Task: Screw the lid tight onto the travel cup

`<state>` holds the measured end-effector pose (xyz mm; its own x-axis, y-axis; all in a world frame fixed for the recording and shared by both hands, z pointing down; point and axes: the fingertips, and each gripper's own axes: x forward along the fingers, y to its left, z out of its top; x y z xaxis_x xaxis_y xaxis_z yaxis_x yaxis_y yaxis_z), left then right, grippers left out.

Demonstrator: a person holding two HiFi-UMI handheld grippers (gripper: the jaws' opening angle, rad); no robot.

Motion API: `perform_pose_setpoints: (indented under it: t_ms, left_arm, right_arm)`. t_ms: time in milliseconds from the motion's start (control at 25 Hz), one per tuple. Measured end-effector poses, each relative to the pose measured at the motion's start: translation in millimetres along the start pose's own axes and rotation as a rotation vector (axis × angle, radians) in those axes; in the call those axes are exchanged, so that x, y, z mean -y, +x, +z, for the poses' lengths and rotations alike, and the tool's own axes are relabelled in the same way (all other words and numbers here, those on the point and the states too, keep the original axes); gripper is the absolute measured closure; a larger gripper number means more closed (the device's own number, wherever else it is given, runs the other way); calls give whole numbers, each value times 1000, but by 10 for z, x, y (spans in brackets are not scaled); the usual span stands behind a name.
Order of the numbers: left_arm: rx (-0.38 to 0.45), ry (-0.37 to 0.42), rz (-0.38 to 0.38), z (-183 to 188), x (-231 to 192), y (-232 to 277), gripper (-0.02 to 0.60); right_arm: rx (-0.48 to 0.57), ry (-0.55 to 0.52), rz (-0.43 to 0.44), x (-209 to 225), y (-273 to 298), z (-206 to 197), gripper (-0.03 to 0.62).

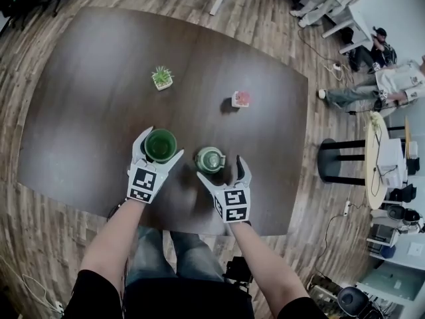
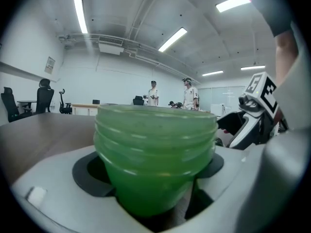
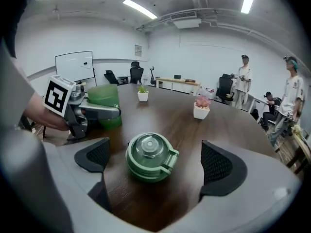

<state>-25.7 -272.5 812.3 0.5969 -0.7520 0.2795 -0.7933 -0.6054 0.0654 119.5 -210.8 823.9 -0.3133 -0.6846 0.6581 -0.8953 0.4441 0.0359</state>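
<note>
On the near edge of the dark surface (image 1: 99,111), the left tool (image 1: 161,143) is clenched on the open green travel cup (image 2: 155,154), which stands upright with a pad against each side. Just beside the cup, the green lid (image 1: 210,159) lies flat on the surface between the spread jaws of the right tool (image 3: 155,161). That tool is released, with a clear gap between the lid and each pad.

Head view overhead, gripper views low, close
</note>
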Motion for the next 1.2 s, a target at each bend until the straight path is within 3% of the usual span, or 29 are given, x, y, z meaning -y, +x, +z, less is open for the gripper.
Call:
perform_pose_setpoints:
  t_ms: [360, 480, 560, 600, 640, 960, 1200]
  left_arm:
    - [-8, 9, -39, -10, 7, 21, 155]
    - [-10, 14, -54, -21, 31, 26, 155]
    - [-10, 13, -56, -29, 41, 33, 156]
    - [-10, 13, -56, -32, 43, 38, 155]
    - [-9, 13, -57, -33, 44, 42, 156]
    - [-26, 41, -131, -61, 92, -14, 156]
    - [-54, 92, -234, 332, 355, -181, 156]
  right_arm:
    - [-204, -525, 468, -228, 392, -235, 2]
    - [-242, -602, 564, -261, 427, -319, 21]
    - [-239, -604, 604, -279, 430, -337, 75]
    - [-227, -594, 614, -284, 427, -335, 133]
    - [-210, -578, 615, -286, 427, -325, 143]
    - [-115, -424, 511, -332, 333, -162, 146]
    - [3, -338, 536, -224, -431, 603, 146]
